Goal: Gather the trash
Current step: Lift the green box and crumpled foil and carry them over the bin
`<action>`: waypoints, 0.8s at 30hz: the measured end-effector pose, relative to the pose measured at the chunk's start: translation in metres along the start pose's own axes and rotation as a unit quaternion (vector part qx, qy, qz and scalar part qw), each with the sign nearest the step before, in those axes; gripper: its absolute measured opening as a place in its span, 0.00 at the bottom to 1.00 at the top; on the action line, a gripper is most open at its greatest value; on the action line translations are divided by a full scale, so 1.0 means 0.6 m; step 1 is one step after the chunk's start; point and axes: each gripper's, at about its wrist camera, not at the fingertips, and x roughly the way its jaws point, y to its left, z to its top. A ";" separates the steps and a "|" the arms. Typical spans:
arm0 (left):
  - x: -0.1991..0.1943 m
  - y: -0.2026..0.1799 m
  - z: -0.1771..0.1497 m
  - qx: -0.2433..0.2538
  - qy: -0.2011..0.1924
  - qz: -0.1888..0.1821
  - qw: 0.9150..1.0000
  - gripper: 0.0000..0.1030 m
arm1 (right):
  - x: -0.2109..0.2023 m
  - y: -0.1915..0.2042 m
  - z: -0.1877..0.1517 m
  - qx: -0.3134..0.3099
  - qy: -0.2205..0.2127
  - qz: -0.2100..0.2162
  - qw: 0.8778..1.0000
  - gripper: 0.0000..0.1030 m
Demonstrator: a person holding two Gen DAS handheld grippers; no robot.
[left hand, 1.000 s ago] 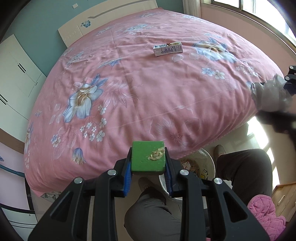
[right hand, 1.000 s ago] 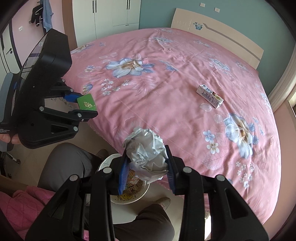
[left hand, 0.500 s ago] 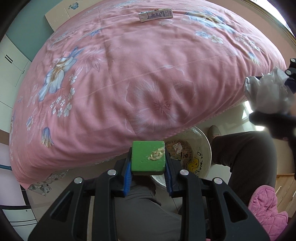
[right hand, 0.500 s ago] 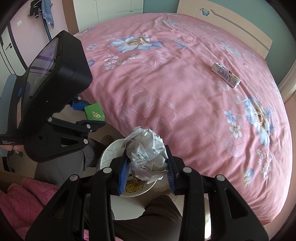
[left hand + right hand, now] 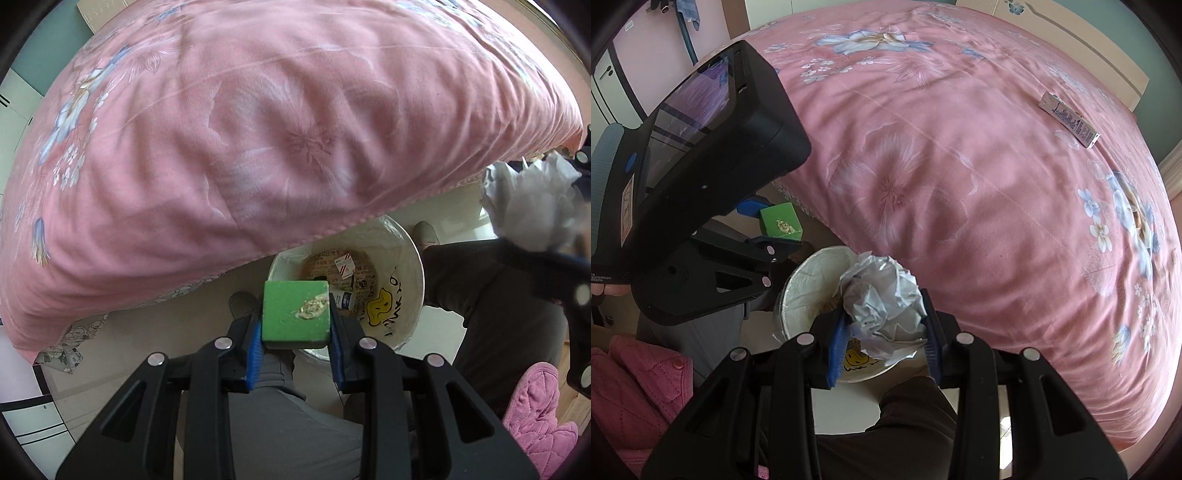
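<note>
Two grips loaded | left gripper (image 5: 295, 325) clamped on green block (image 5: 295, 314), right gripper (image 5: 884, 328) on crumpled paper (image 5: 882, 310), both above bin (image 5: 410, 258) rim | risk: early release drops block beside bin; carton (image 5: 1069, 120) remains near bed's (image 5: 960, 184) far edge

My two wrist cams both look steeply down along their fingers, hanging close over the bin (image 5: 406, 243) (image 5: 798, 280) at the bed (image 5: 258, 129) (image 5: 960, 184) edge. Both catch that bin and the bed.

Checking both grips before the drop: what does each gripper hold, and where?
Left gripper: green box, by its sides. Right gripper: crumpled paper, across its middle.
</note>
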 end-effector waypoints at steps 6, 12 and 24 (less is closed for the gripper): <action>0.041 0.003 -0.005 -0.006 0.023 -0.007 1.000 0.31 | 0.041 0.003 -0.012 0.006 0.021 0.017 1.000 0.36; 0.082 0.001 -0.008 -0.014 0.044 -0.015 0.999 0.31 | 0.080 0.000 -0.026 0.015 0.040 0.032 0.999 0.36; 0.175 -0.002 -0.016 -0.029 0.095 -0.032 0.995 0.31 | 0.182 0.000 -0.052 0.033 0.096 0.062 0.993 0.36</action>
